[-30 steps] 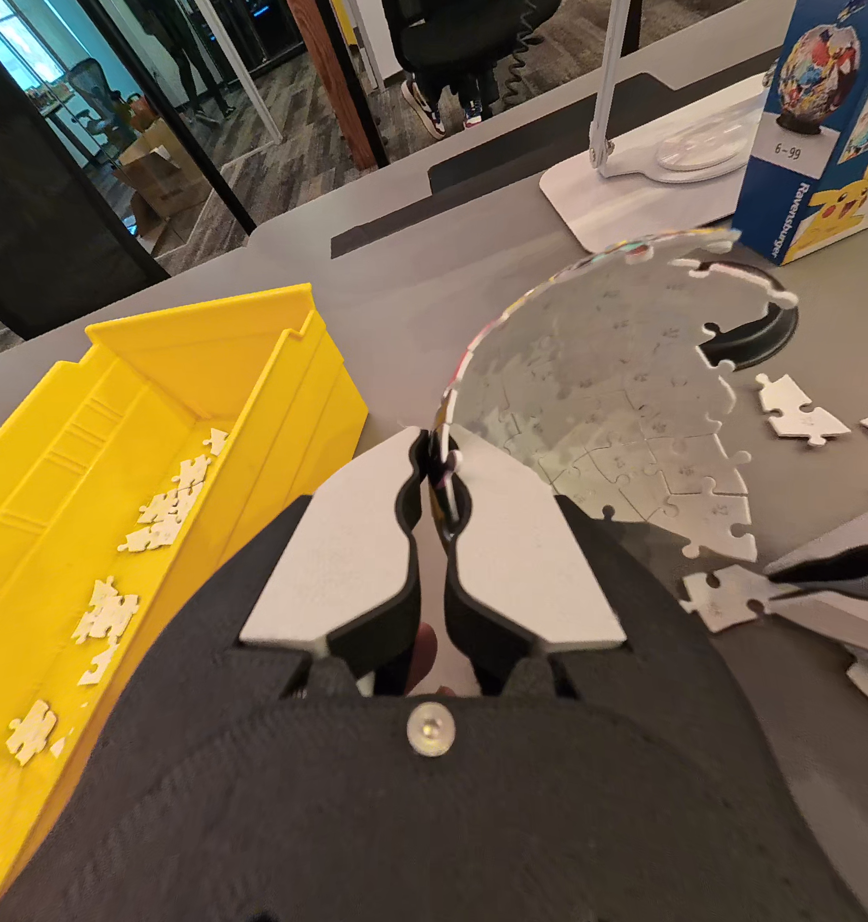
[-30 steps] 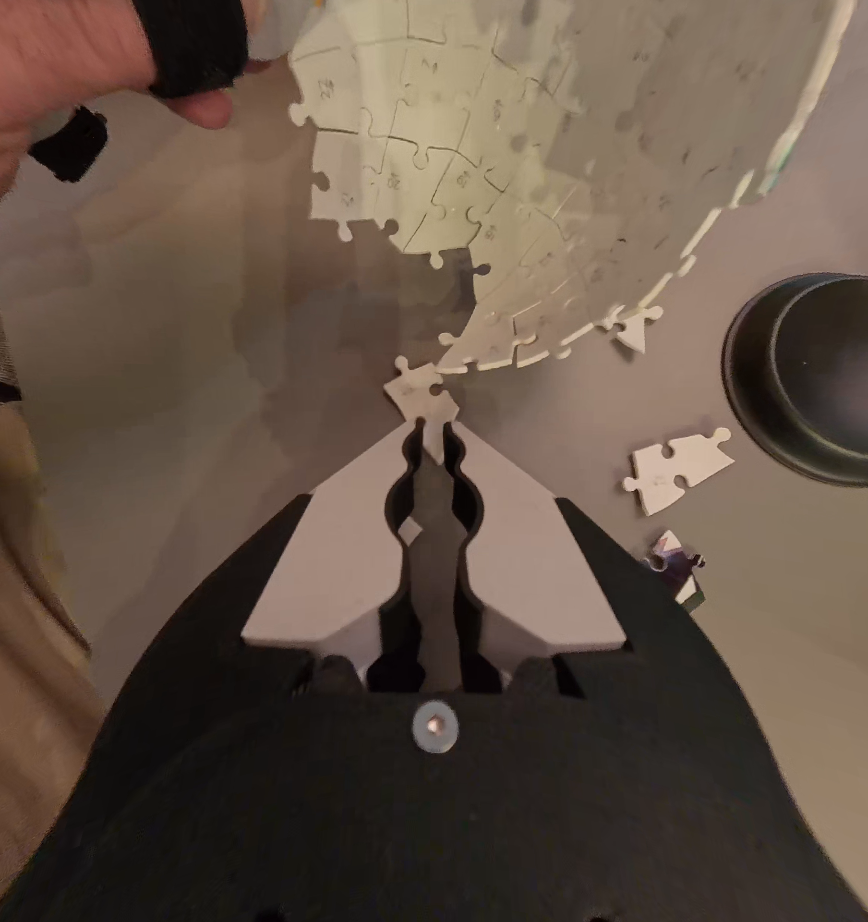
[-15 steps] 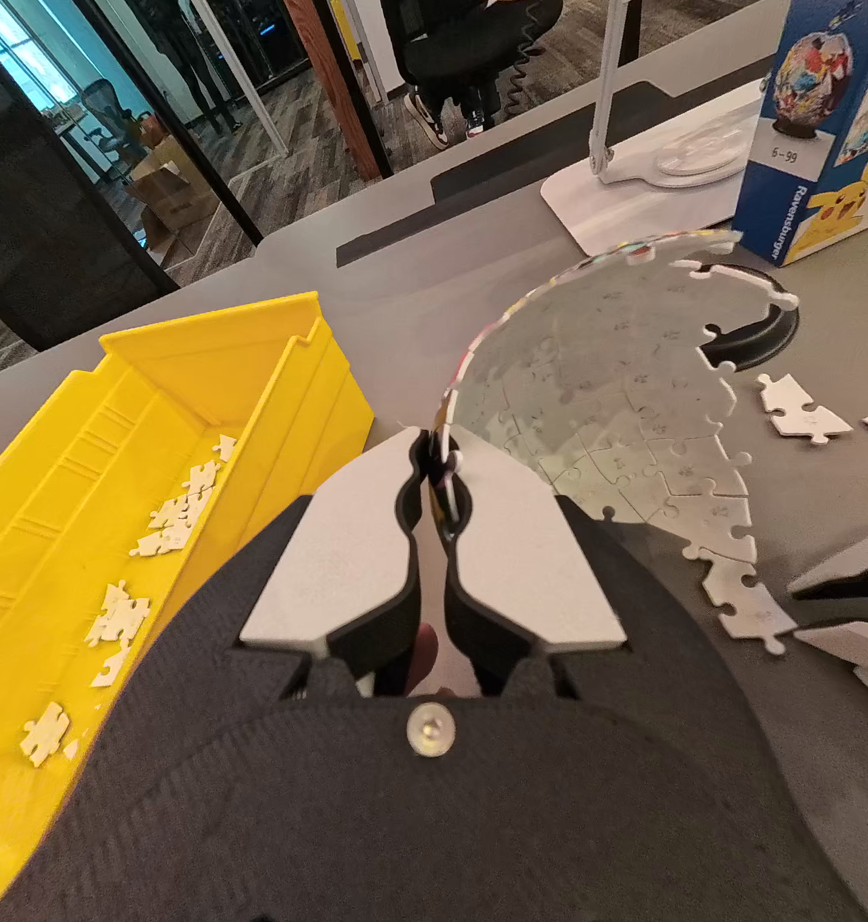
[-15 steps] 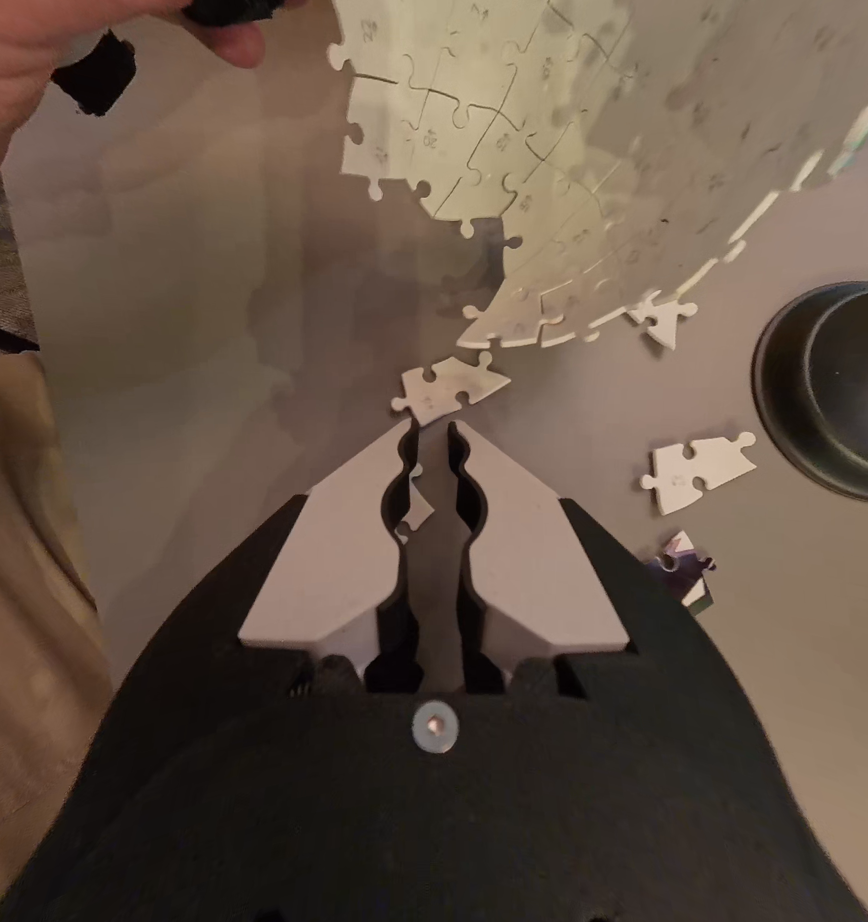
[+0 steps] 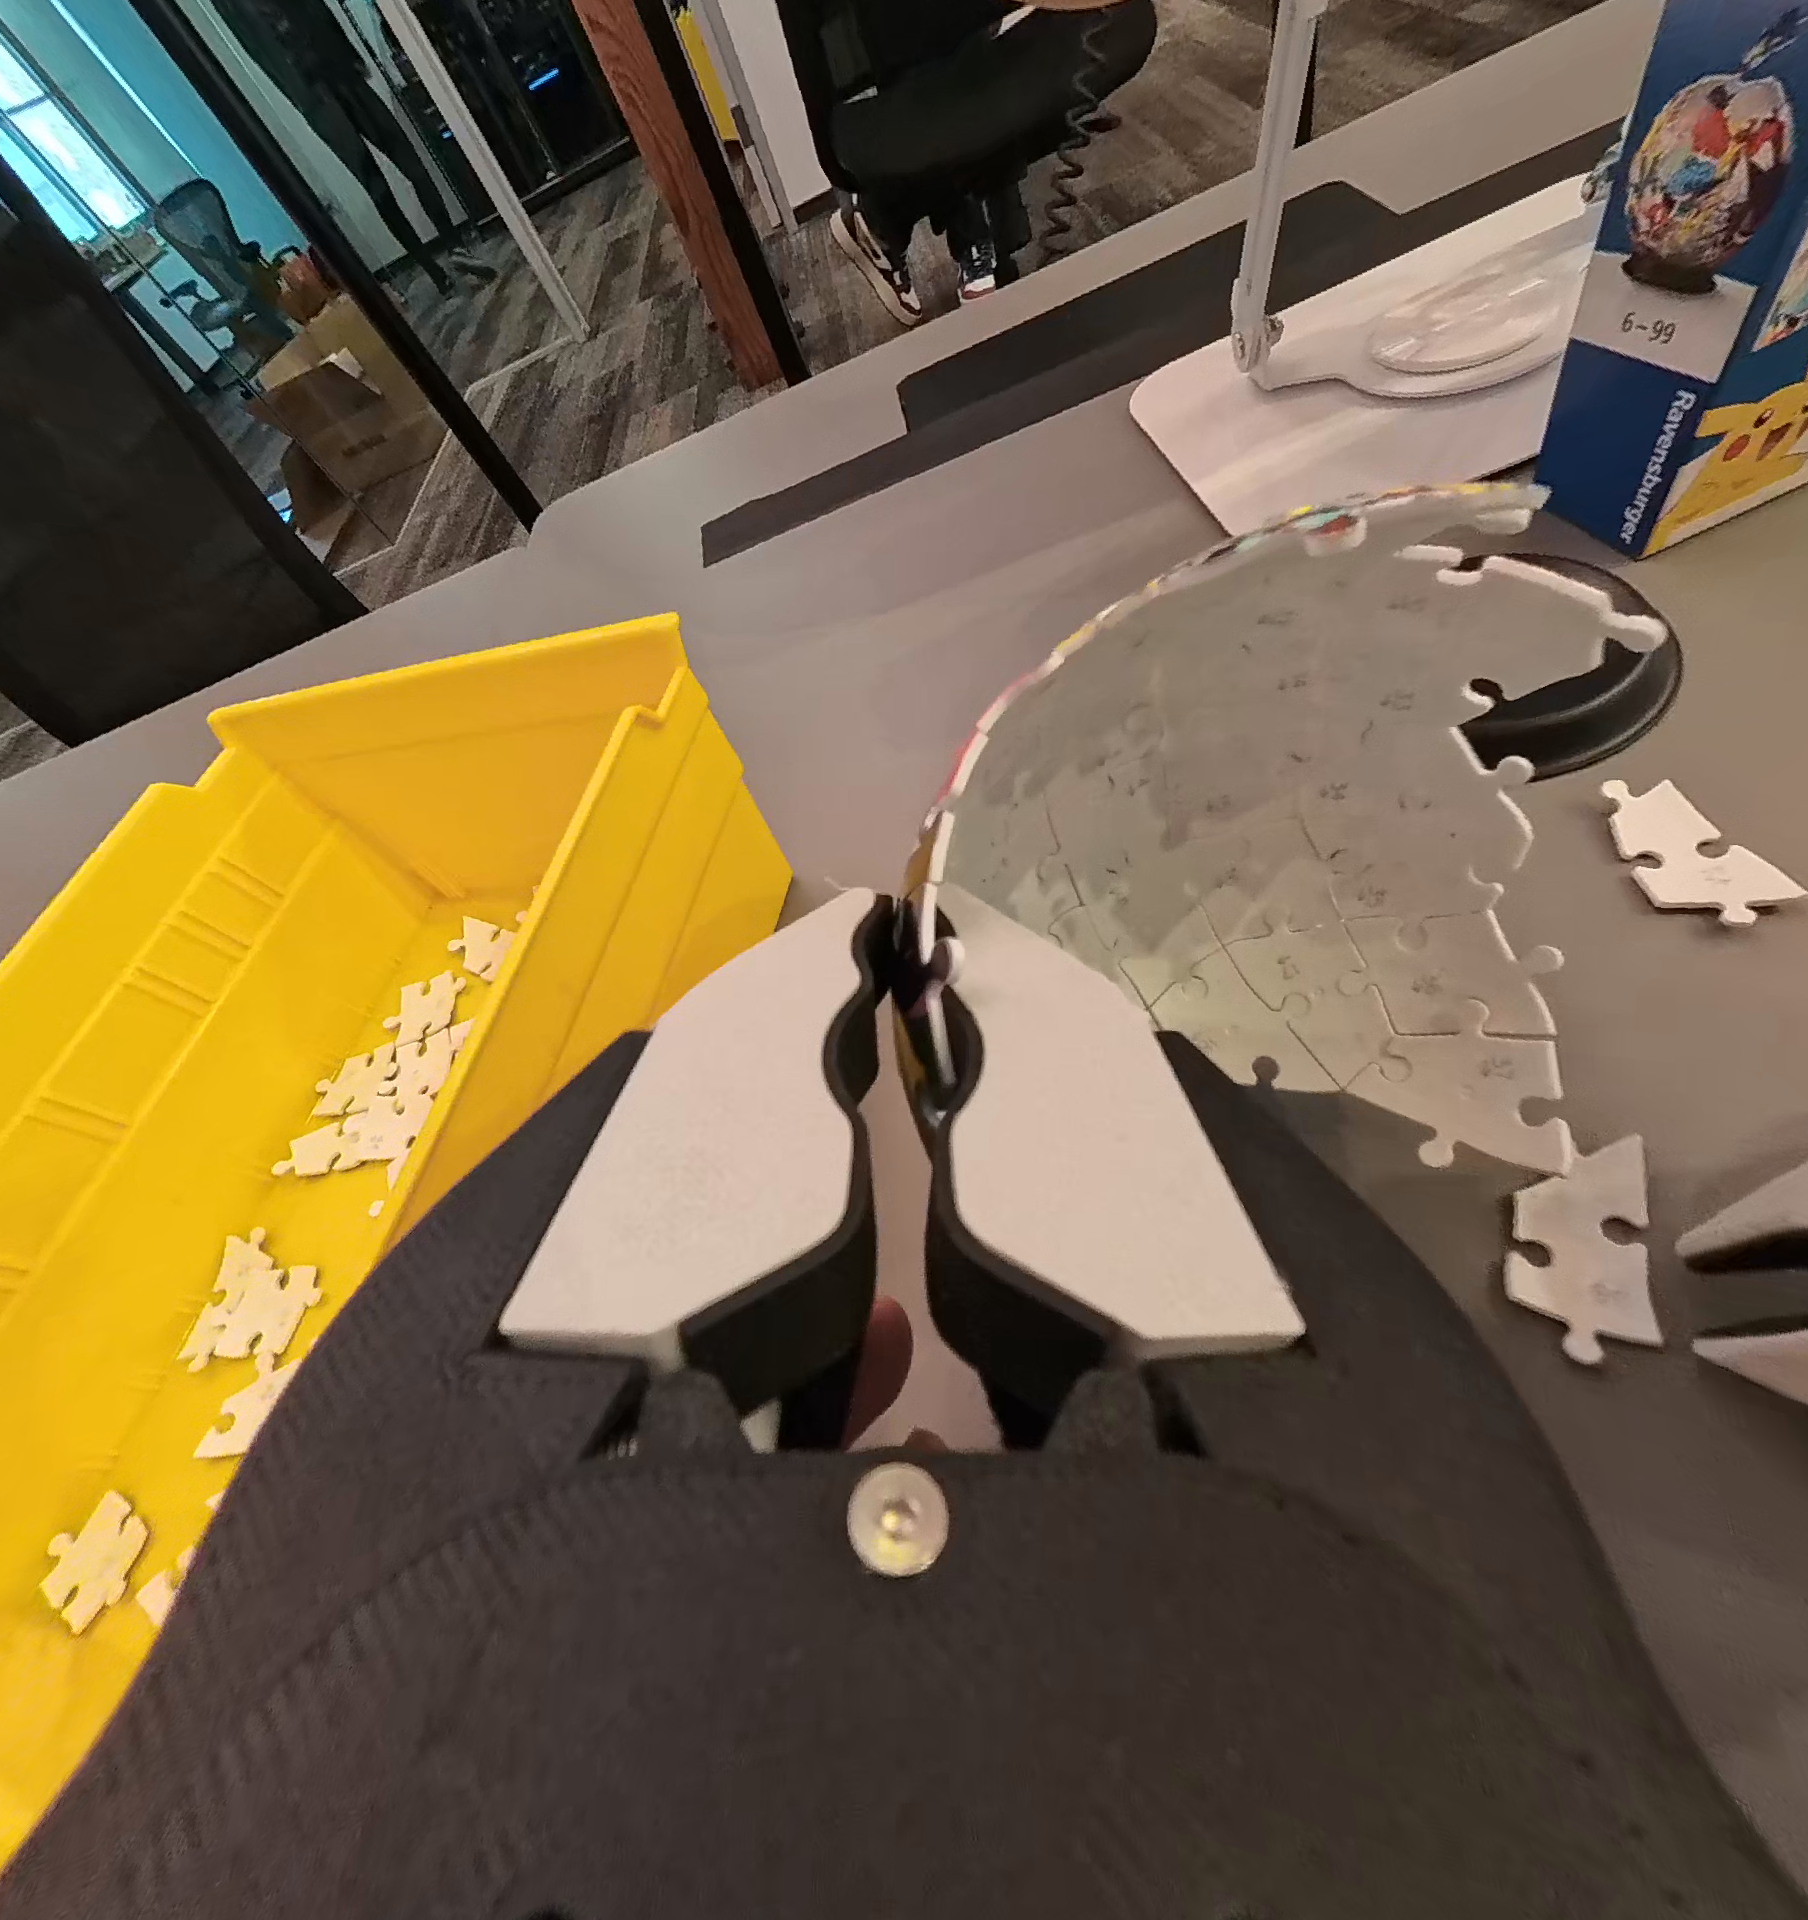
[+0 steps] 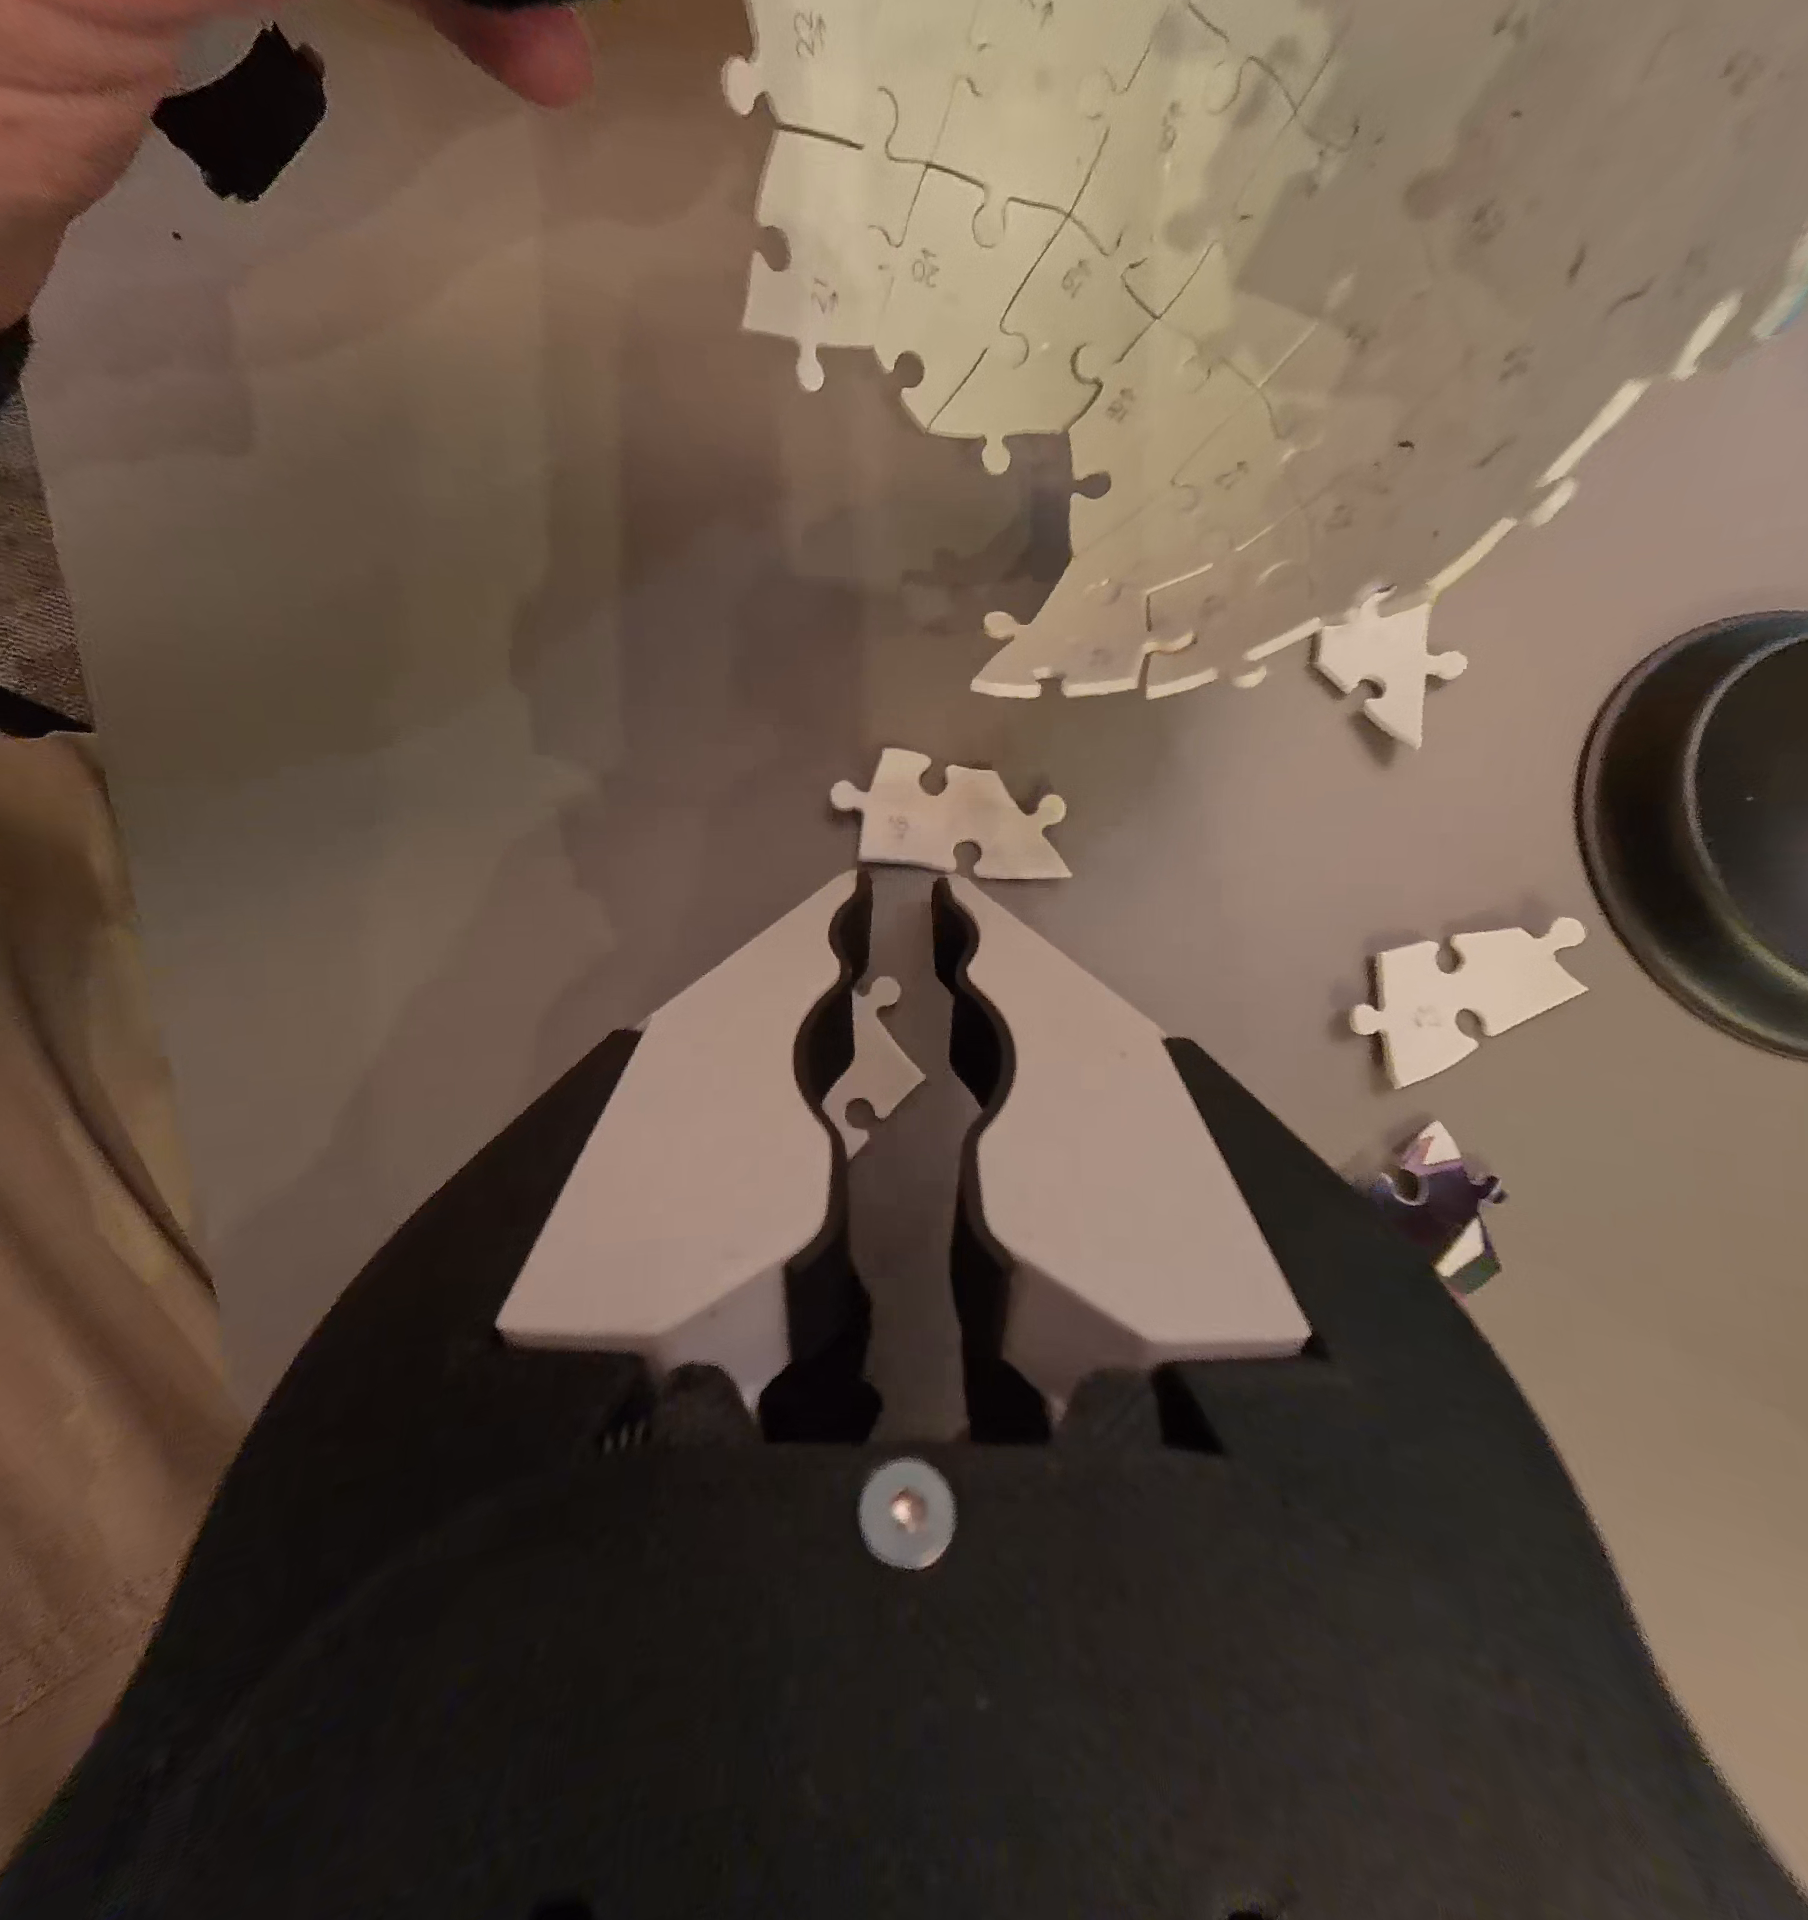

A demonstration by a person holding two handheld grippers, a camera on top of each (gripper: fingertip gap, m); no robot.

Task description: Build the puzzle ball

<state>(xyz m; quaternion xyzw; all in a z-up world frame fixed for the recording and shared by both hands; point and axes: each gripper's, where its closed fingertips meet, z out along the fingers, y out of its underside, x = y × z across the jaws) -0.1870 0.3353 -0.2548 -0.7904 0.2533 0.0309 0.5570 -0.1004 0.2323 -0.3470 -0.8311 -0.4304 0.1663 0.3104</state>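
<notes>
- Grey table (image 6: pixel 360 520), office floor beyond.
- My left gripper (image 5: pixel 915 961) is clamped on the rim of the half-built shell (image 5: pixel 1295 831), holding it tilted above the table.
- My right gripper (image 6: pixel 895 883) stands slightly parted, holding nothing.
- A joined pair (image 6: pixel 947 821) lies flat just past its tips, long axis crosswise, between tips and shell edge; the right gripper is nearer.
- Bin (image 5: pixel 360 883) and stand (image 6: pixel 1762 831) flank.
</notes>
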